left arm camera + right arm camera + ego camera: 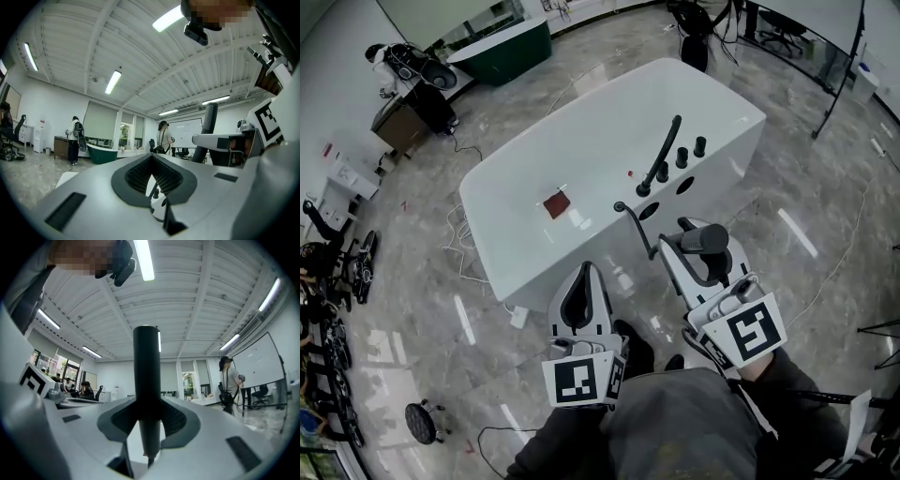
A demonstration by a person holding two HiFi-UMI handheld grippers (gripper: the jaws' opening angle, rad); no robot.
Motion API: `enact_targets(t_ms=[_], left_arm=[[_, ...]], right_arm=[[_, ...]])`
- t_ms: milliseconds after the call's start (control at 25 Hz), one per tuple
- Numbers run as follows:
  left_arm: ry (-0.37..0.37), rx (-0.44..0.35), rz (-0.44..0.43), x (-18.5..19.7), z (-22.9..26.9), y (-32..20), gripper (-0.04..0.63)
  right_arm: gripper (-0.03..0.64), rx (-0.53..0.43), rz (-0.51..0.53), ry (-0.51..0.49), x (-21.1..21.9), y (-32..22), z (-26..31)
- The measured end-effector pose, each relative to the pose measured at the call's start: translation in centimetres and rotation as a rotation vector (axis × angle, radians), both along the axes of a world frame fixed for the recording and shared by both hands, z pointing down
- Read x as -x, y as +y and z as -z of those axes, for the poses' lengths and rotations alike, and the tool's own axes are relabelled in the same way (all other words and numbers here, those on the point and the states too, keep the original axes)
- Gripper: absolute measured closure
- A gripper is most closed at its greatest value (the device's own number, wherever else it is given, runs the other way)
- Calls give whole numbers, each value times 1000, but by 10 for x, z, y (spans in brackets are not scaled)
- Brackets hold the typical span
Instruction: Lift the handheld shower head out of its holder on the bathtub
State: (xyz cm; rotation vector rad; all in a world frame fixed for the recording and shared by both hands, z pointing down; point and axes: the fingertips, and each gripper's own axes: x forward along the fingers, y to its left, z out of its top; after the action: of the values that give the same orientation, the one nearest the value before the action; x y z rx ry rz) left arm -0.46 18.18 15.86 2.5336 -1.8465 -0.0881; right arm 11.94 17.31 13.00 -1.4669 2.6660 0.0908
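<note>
Two grippers show in the head view, both this side of the white bathtub [502,267]. The left gripper [586,272] has its fingers drawn together at the tips with nothing in the hollow between them. The right gripper [701,246] is clamped on the dark shower head [709,236], which sits crosswise between its fingers, lifted clear of the tub deck. A dark hose [636,223] curves from just ahead of those fingertips back to the deck, near the black spout [661,155] and knobs [682,157] farther beyond. A red square [556,205] lies in the tub, ahead of the left fingers.

In the left gripper view, the pads meet at the far end. The slit below them shows only a bit of the white tub.

In the right gripper view, the shower head stands upright, squeezed between both pads and rising well above them, its narrow lower end poking out beneath.
</note>
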Motion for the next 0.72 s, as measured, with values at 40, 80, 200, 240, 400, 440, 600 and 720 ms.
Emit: enact_targets(t_ms=[40, 80, 200, 240, 400, 440, 600, 720], left_arm=[[0, -2, -2, 0, 2, 0, 592], [1, -3, -3, 0, 3, 0, 592], [1, -6, -8, -3, 5, 3, 592], [0, -7, -9, -3, 5, 4, 592], [0, -9, -13, -3, 4, 6, 592], [-1, -10, -14, -2, 4, 7, 592], [-1, -21, -20, 3, 6, 10, 592], [0, -21, -24, 4, 8, 9, 592]], right_arm=[[483, 7, 4, 3, 2, 0, -1], [483, 7, 6, 5, 3, 1, 0], [483, -6, 6, 14, 5, 7, 4], [483, -9, 7, 16, 5, 9, 3], [483, -5, 5, 16, 7, 11, 1], [483, -3, 4, 16, 9, 12, 0], [483, -12, 5, 16, 15, 14, 2], [483, -5, 9, 14, 19, 12, 3]])
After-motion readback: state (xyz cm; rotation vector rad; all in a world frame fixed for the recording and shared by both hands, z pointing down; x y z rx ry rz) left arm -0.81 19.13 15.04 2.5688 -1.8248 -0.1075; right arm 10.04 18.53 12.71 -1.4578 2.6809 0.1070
